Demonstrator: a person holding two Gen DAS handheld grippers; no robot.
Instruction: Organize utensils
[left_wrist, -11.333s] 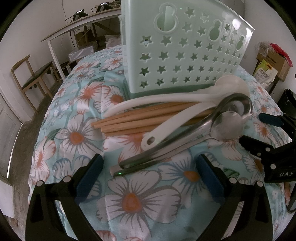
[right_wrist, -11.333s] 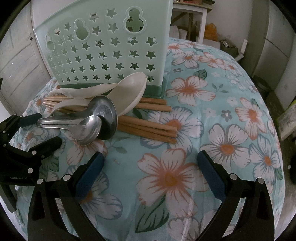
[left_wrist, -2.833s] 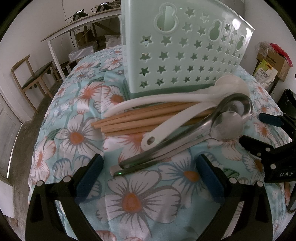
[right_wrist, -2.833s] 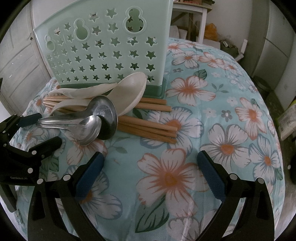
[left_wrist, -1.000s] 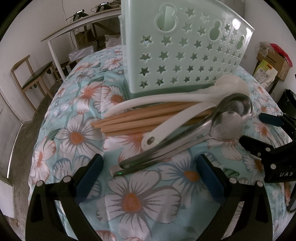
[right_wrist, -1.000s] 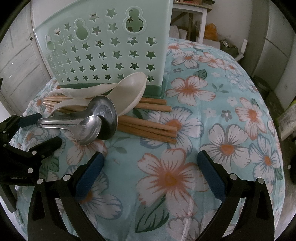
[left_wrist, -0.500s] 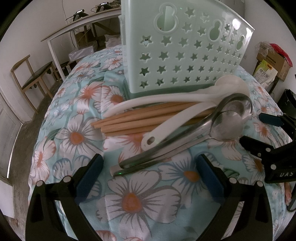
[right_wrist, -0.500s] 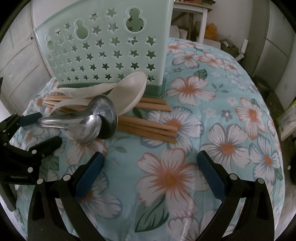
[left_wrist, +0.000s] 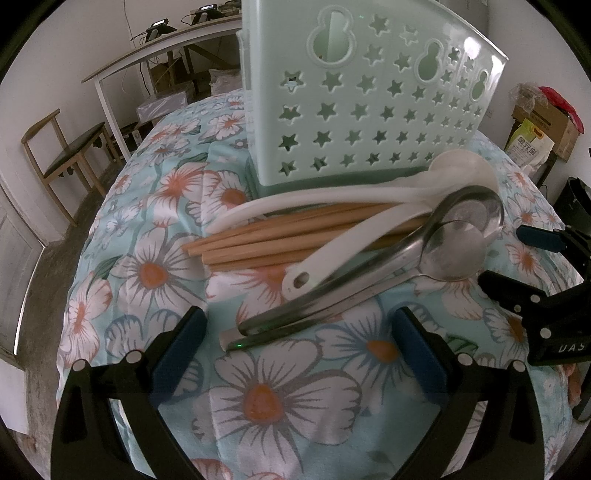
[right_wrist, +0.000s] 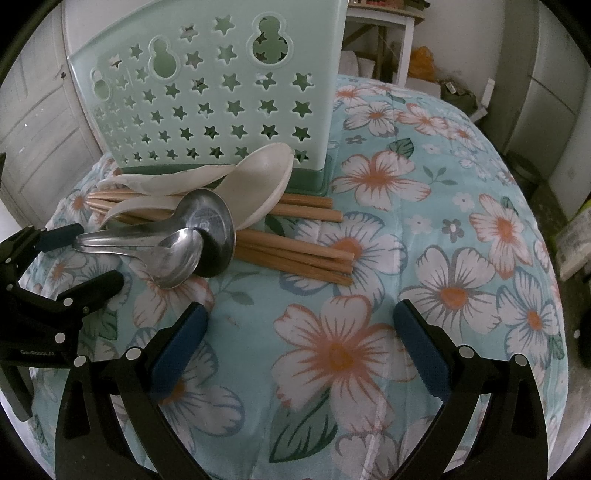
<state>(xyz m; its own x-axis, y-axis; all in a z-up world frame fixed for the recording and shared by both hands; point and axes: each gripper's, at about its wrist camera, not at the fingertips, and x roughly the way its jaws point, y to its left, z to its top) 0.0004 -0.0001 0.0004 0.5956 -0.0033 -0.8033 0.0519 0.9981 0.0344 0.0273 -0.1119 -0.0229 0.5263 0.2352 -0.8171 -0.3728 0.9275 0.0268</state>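
Both views show the start of sorting. The left gripper (left_wrist: 297, 350) and right gripper (right_wrist: 299, 334) hover with fingers spread wide, holding nothing, each low over the floral tablecloth (right_wrist: 461, 236). The utensils lie heaped in frame centre, touching the foot of the mint star-perforated cutlery holder (left_wrist: 369, 96), presumably so that each can be lifted straight into it. Count: two steel spoons (left_wrist: 439, 251) nested on top, two white plastic spoons (left_wrist: 443, 177) beneath, and a bundle of wooden chopsticks (right_wrist: 295, 254), at least five ends visible, lowest. The holder's compartments cannot be seen from here. A wooden chair (left_wrist: 66, 155) stands at left.
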